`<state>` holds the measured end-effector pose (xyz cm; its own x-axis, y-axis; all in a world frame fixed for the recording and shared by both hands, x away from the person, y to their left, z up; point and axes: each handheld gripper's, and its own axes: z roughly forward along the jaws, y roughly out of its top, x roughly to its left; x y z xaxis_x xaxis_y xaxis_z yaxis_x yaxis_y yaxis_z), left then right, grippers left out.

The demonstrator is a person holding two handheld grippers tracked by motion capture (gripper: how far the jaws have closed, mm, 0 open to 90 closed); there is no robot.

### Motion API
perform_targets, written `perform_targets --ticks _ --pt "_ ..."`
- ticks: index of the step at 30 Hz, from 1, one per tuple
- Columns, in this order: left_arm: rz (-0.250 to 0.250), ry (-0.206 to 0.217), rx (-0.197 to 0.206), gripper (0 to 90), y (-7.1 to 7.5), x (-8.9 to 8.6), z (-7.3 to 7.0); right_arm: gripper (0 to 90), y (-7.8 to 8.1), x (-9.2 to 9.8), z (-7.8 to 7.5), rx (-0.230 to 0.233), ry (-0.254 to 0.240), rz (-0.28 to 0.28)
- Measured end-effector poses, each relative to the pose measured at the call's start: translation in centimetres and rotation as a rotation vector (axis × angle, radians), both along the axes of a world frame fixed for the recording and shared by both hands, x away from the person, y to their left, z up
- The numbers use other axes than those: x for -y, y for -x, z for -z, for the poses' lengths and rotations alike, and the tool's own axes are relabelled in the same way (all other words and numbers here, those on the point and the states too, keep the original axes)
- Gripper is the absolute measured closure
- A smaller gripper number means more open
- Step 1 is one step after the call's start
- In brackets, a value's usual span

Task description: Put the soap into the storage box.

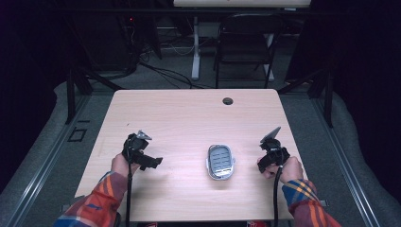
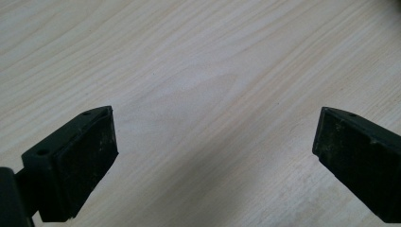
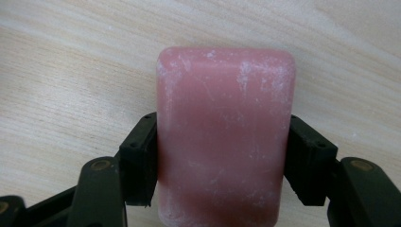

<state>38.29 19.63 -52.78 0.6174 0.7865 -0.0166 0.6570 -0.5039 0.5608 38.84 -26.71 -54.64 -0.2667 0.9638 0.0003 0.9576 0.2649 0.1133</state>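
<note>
With the pink soap pinched flat between its jaws, the right gripper sits low near the tabletop's right edge; the grasp step looks complete. Next, by judgement, comes a lift and a short carry left to the grey soap dish, which lies just beside that gripper and holds nothing. That calls for a firm hold, since the bar looks smooth and dusted white. The left gripper rests well apart on the left, jaws spread over bare wood. Open room is ample between the hands and toward the far edge; the right edge is close behind the loaded gripper.
</note>
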Motion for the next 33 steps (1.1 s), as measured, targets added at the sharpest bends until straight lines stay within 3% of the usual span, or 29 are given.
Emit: perform_targets --ticks 3,4,8,10,15,22,24,25,33 --pt "0.002 0.0 -0.001 0.7 0.0 0.0 0.0 37.3 -0.2 0.2 -0.3 -0.026 -0.003 -0.017" --pt "0.003 0.0 -0.002 0.7 0.0 0.0 0.0 37.3 -0.2 0.2 -0.3 -0.011 -0.02 -0.004" --pt "0.001 0.002 0.001 0.6 0.0 0.0 0.0 37.3 -0.5 0.2 -1.1 -0.015 -0.01 -0.025" --pt "0.001 0.004 -0.001 0.6 -0.1 0.0 0.0 37.3 -0.5 0.0 -1.5 0.012 -0.018 -0.009" --pt "-0.007 0.003 -0.005 0.6 -0.1 0.0 0.1 37.3 -0.6 -0.1 -2.7 0.019 -0.022 -0.049" --pt "-0.004 0.002 -0.005 0.6 -0.1 0.1 0.0 37.3 -0.1 -0.1 -3.6 0.01 -0.024 -0.087" --pt "0.005 0.022 0.001 0.2 0.0 0.1 -0.1 37.3 0.0 -0.1 -3.8 0.015 -0.027 -0.087" --pt "0.003 0.037 0.012 0.1 0.0 0.1 -0.1 37.4 -0.1 -0.2 -4.0 0.013 -0.024 -0.094" --pt "-0.007 0.036 0.01 0.1 0.0 -0.2 -0.1 37.4 -0.7 -0.7 -4.8 0.004 -0.006 -0.125"
